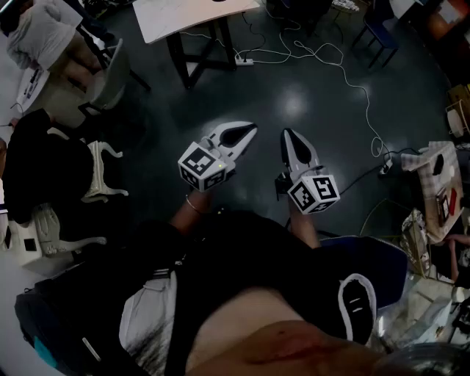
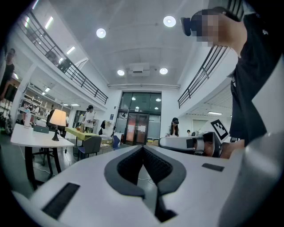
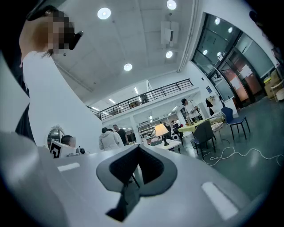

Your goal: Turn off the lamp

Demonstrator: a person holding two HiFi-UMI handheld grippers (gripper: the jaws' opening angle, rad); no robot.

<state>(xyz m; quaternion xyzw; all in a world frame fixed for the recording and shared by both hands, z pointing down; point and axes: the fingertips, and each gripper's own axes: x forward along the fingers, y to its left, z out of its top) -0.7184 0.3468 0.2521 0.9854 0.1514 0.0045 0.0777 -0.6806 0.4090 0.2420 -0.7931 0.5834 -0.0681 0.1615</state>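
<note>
1. The lamp [image 2: 57,120] is so small in the left gripper view that I can't make out a switch or cord.
2. In the right gripper view, the right gripper [image 3: 138,147] covers the legs of the lamp's table [image 3: 176,142].
3. Head view: a white tabletop [image 1: 183,18] gets chopped by the top edge.
4. The people at the back [image 3: 106,138] are too small to make out.

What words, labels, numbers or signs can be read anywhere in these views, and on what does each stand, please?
No text can be read anywhere.
Left claw, its cube: black-and-white square markers only, no letters.
Right claw, its cube: the same.
Blue sign beside the glass doors: too small to read.
</note>
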